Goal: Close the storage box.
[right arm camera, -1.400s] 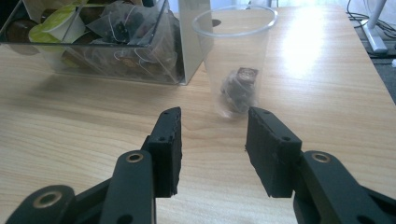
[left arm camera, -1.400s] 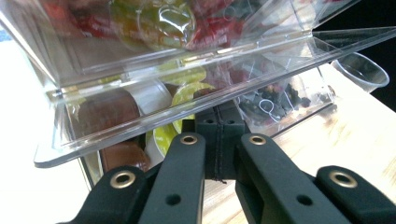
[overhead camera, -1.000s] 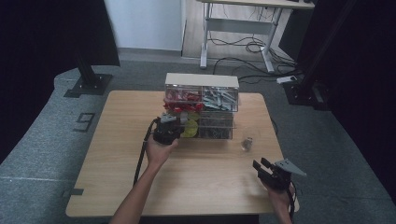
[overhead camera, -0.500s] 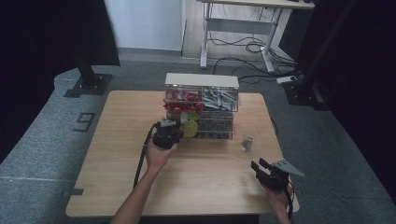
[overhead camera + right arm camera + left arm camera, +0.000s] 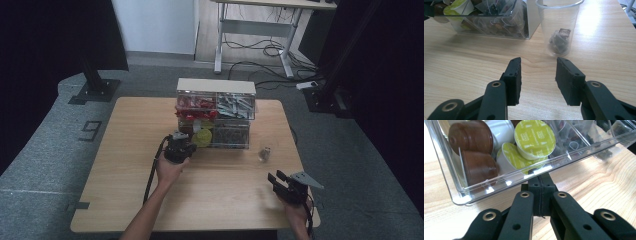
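Observation:
A clear drawer box (image 5: 216, 107) stands at the table's far middle. Its lower left drawer (image 5: 499, 182) is pulled out and holds brown capsules (image 5: 470, 136) and green-lidded capsules (image 5: 534, 138). My left gripper (image 5: 541, 178) is shut, with its tips pinched at the drawer's front lip; in the high view the left gripper (image 5: 186, 145) sits right at the drawer front (image 5: 202, 137). My right gripper (image 5: 538, 65) is open and holds nothing, low over the wood. It faces a clear plastic cup (image 5: 559, 27) with a small dark packet inside. In the high view the right gripper (image 5: 276, 177) is at the front right, with the cup (image 5: 264, 153) a little beyond it.
The wooden table (image 5: 130, 150) has bare room on its left half and along the front. The box's upper drawers hold red items (image 5: 195, 105) and grey metal parts (image 5: 235, 105). A desk frame (image 5: 255, 30) with cables stands on the floor behind.
My left gripper has drawn back slightly toward the person with the drawer front. My right gripper has shifted a little to the left.

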Demonstrator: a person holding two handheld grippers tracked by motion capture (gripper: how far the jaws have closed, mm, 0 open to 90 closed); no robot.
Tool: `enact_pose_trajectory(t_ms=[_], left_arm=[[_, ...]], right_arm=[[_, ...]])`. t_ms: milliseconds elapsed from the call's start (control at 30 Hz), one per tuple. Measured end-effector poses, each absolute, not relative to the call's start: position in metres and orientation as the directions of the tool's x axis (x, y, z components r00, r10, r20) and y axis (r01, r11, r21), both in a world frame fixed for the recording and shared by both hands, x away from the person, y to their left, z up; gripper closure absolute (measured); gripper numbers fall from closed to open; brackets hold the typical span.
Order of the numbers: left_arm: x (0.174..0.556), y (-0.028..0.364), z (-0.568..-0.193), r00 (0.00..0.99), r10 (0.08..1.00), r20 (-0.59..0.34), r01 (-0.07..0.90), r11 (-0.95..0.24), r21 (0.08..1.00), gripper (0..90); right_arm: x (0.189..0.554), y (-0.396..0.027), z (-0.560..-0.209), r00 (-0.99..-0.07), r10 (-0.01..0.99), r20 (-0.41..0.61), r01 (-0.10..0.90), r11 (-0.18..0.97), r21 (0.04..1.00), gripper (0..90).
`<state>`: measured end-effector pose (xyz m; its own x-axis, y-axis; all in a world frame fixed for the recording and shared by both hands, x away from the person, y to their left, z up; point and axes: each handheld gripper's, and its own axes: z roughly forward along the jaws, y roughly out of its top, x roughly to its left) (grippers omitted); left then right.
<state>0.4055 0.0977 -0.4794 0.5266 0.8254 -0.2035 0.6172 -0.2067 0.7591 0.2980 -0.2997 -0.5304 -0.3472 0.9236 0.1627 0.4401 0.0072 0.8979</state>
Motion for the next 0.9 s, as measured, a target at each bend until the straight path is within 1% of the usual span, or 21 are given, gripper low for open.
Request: enact_pose_trajectory(t_ms=[400, 900], left_arm=[[0.407, 0.099, -0.490, 0.517, 0.829, -0.213, 0.639, -0.208, 0.741, 90.0], [0.401, 0.098, -0.497, 0.525, 0.830, -0.187, 0.631, -0.232, 0.740, 89.8]], right_arm=[[0.298, -0.299, -0.533, -0.350, 0.923, 0.162, 0.443, 0.010, 0.896, 55.6], [0.300, -0.294, -0.536, -0.366, 0.916, 0.167, 0.454, 0.019, 0.891, 54.8]])
